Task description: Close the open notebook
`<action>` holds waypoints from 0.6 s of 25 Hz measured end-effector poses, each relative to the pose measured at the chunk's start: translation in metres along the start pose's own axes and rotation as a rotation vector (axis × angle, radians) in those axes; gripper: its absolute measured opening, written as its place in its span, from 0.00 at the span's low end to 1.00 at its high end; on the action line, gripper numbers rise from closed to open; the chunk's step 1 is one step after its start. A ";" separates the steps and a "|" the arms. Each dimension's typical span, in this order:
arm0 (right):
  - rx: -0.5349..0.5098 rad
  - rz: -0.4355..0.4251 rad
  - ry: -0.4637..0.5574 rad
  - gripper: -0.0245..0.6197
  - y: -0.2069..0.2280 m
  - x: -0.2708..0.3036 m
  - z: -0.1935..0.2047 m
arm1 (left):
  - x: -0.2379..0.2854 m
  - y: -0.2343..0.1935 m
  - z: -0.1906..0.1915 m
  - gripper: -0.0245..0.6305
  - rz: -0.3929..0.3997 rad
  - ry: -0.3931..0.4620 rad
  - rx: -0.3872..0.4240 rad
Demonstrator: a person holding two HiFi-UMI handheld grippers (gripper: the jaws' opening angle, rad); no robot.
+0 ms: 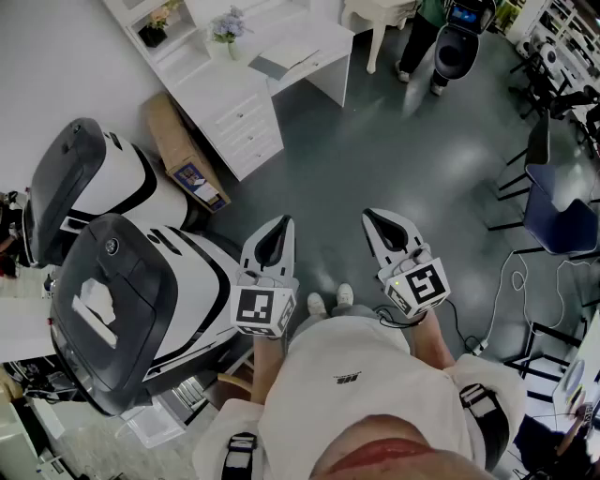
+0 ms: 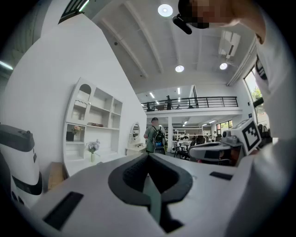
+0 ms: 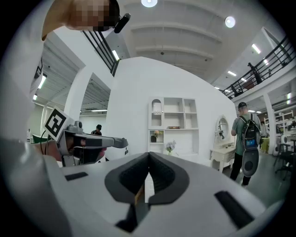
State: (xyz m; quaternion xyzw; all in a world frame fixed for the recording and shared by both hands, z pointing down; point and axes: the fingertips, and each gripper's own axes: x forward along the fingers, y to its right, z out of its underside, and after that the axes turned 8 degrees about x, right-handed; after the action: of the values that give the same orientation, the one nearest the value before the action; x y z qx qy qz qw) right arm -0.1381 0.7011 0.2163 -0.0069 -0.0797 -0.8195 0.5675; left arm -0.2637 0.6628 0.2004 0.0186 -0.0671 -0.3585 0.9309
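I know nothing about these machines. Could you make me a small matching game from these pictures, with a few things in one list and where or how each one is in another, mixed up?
Things:
1. left tool
2. flower vase
3. cardboard box
4. blue chair

Places or states:
a. on the floor beside the white cabinet
b. at the far right of the head view
c. jaws shut, nothing between them
d. standing on top of the white cabinet

Pairs: 1-c, 2-d, 3-a, 4-b

Left tool (image 1: 281, 225), right tool (image 1: 370, 216): jaws together
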 end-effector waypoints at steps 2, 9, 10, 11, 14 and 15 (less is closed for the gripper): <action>-0.008 0.004 0.010 0.03 0.006 -0.004 -0.002 | 0.004 0.009 -0.001 0.04 0.007 0.001 0.006; -0.093 0.088 0.043 0.03 0.036 -0.012 -0.006 | 0.023 0.042 -0.009 0.04 0.013 0.008 0.021; -0.104 0.086 0.035 0.03 0.038 -0.012 -0.005 | 0.026 0.046 -0.009 0.04 0.011 0.007 0.025; -0.112 0.080 0.023 0.03 0.040 -0.012 -0.004 | 0.029 0.050 -0.009 0.04 0.006 0.006 0.027; -0.125 0.065 0.015 0.03 0.048 -0.015 -0.004 | 0.037 0.060 -0.008 0.04 -0.007 0.000 0.026; -0.122 0.062 0.023 0.03 0.051 -0.016 -0.006 | 0.039 0.062 -0.008 0.04 -0.010 -0.002 0.024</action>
State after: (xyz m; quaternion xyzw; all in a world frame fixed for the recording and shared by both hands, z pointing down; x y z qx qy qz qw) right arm -0.0846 0.6980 0.2150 -0.0344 -0.0227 -0.8049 0.5920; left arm -0.1927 0.6831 0.2021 0.0298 -0.0721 -0.3625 0.9287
